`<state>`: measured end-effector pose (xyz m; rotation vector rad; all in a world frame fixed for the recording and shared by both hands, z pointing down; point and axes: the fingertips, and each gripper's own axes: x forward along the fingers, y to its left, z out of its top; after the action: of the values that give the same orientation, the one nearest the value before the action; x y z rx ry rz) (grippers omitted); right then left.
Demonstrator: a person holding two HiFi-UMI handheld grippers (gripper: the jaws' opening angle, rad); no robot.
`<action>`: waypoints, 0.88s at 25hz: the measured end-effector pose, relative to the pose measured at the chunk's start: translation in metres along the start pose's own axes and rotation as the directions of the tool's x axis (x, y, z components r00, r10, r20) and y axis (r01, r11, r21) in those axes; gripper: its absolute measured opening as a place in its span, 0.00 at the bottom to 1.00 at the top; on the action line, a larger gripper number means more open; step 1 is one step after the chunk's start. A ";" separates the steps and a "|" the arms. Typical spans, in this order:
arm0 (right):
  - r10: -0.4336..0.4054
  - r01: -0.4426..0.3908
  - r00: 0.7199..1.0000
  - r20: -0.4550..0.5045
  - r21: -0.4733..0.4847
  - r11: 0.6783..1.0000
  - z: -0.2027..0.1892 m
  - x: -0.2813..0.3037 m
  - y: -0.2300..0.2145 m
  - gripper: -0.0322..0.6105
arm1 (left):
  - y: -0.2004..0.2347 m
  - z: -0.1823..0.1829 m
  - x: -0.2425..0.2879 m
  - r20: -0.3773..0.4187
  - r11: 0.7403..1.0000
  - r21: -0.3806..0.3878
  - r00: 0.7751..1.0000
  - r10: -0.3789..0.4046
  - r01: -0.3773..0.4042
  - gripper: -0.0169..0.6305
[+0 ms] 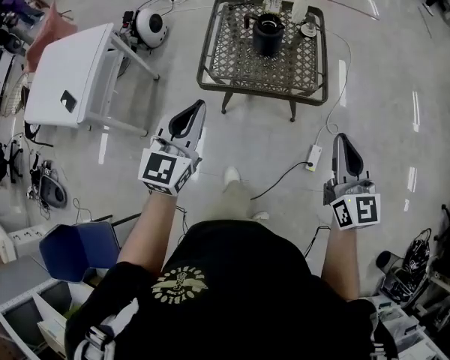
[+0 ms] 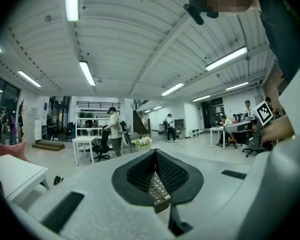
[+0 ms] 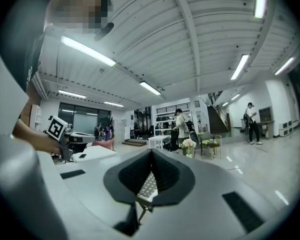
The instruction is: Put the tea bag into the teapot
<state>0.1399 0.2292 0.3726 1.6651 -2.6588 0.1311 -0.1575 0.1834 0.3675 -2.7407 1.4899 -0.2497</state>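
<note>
A black teapot [image 1: 269,34] stands on the wire-mesh metal table [image 1: 214,62] far ahead on the floor. Behind it lies a small pale packet [image 1: 272,0]; I cannot tell whether it is the tea bag. A vase of flowers [image 1: 300,4] stands to the teapot's right. My left gripper [image 1: 199,105] and right gripper [image 1: 340,136] are held out level, well short of the table, both shut with nothing in them. In the left gripper view the jaw tips [image 2: 154,151] meet, with mesh showing through the hollow below. The right gripper [image 3: 151,150] looks the same.
A white table [image 1: 71,73] stands at the left, with a round white device [image 1: 150,25] beside it. A power strip and cable [image 1: 313,157] lie on the floor between me and the mesh table. Several people [image 2: 113,131] stand in the hall.
</note>
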 end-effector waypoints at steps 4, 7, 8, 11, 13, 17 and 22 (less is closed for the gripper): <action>-0.005 0.005 1.000 -0.019 -0.013 1.000 0.001 0.029 0.002 0.06 | 0.036 -0.001 0.018 0.015 1.000 -0.011 1.000 0.013 -0.013 0.02; -0.013 0.013 1.000 -0.016 -0.029 0.999 0.009 0.049 0.004 0.06 | 0.058 0.005 0.032 0.036 1.000 -0.022 0.999 0.009 -0.008 0.02; -0.020 0.019 1.000 -0.012 -0.033 0.999 0.012 0.055 0.003 0.06 | 0.063 0.008 0.036 0.042 1.000 -0.019 0.999 0.002 -0.001 0.02; -0.038 0.037 0.999 0.000 -0.048 0.998 0.022 0.072 0.007 0.06 | 0.077 0.013 0.041 0.057 1.000 -0.001 0.998 -0.018 0.018 0.02; -0.045 0.046 0.999 0.012 -0.060 0.997 0.031 0.081 0.013 0.06 | 0.087 0.017 0.041 0.066 1.000 -0.002 0.997 -0.027 0.027 0.02; -0.065 0.067 0.997 0.031 -0.079 0.995 0.046 0.086 0.023 0.06 | 0.097 0.017 0.039 0.071 0.998 -0.017 0.996 -0.055 0.056 0.02; -0.110 0.112 0.994 0.028 -0.084 0.990 0.052 0.081 0.025 0.06 | 0.095 0.017 0.041 0.090 0.994 -0.037 0.991 -0.094 0.098 0.02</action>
<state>0.0845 0.1637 0.3224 1.7932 -2.5409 -0.0030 -0.2120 0.0958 0.3483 -2.8194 1.3595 -0.0975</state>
